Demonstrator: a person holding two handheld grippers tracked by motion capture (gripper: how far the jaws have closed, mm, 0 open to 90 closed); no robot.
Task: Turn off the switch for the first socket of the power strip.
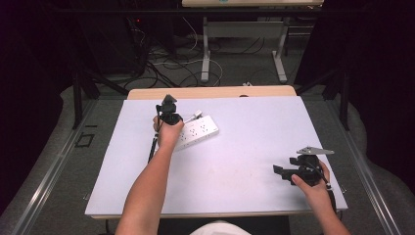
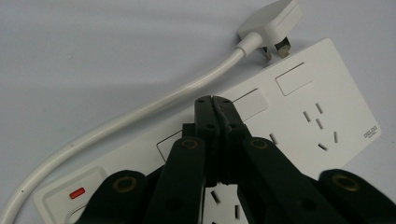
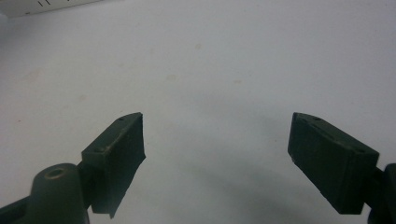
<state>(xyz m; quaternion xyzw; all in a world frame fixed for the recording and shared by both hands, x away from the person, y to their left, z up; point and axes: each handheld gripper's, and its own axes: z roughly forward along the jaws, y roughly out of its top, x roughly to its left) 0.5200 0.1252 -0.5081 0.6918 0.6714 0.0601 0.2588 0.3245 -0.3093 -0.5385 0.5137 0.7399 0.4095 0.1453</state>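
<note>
A white power strip [image 1: 198,131] [image 2: 327,112] lies on the table's white sheet, left of centre, with several sockets and switches. Its white cable [image 2: 140,112] curls back so that the white plug [image 2: 273,23] rests by the strip's far edge. My left gripper [image 1: 169,113] [image 2: 213,99] hovers over the strip, shut with nothing between its jaws, the tips just above a rocker switch [image 2: 250,103]. A red indicator [image 2: 77,192] sits at the strip's near end. My right gripper [image 1: 280,171] [image 3: 217,140] is open low over bare sheet at the right.
The white sheet [image 1: 254,127] covers a wooden table [image 1: 210,91]. Black frame bars stand at both sides. Cables and another table's legs [image 1: 205,54] lie on the floor beyond. A corner of the power strip [image 3: 46,5] is at the right gripper view's top left.
</note>
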